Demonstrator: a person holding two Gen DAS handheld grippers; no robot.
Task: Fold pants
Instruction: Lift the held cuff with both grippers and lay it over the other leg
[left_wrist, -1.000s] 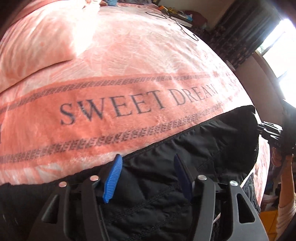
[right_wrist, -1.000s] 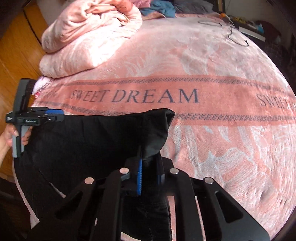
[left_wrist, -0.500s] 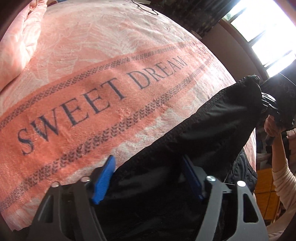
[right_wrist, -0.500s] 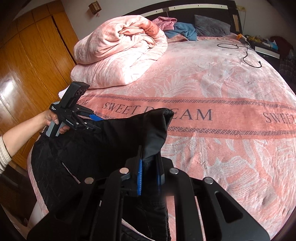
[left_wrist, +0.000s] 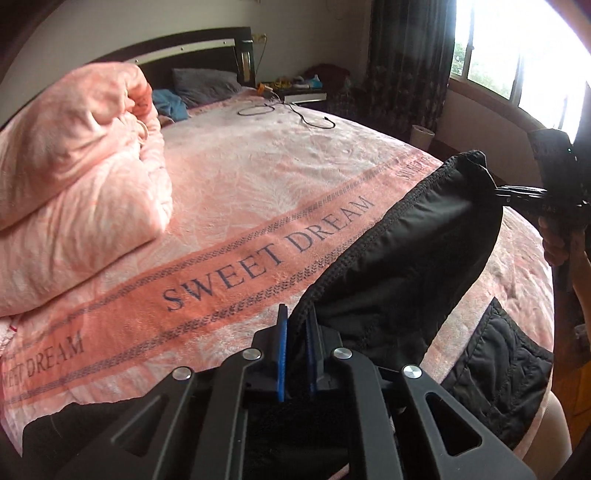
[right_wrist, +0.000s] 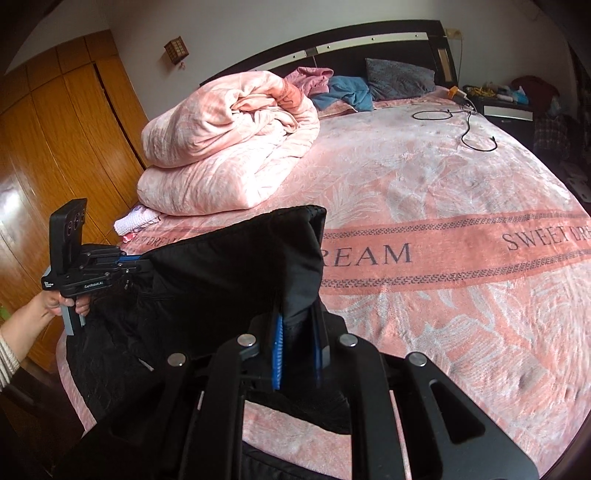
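— Left gripper (left_wrist: 295, 350): status?
— Its jaws have just closed; the blue pads now pinch the stitched hem of the black quilted pants (left_wrist: 399, 258). Right gripper (right_wrist: 297, 350) is likewise clenched on the same hem. The stretch between the two hangs lifted off the pink "SWEET DREAM" blanket (left_wrist: 258, 206); the remainder drapes over the bed's near edge.
— Open room?
— Broad bare blanket beyond the pants. Folded pink duvet (right_wrist: 229, 147) sits far-left; a black cable (right_wrist: 469, 125) lies near the headboard, well apart.
— Differences between views?
— Left wrist view alone shows the window (left_wrist: 517, 55) and curtain (left_wrist: 410, 62). Right wrist view alone shows the wooden wardrobe (right_wrist: 55, 147) and the hand (right_wrist: 51, 306) gripping the left tool's handle.
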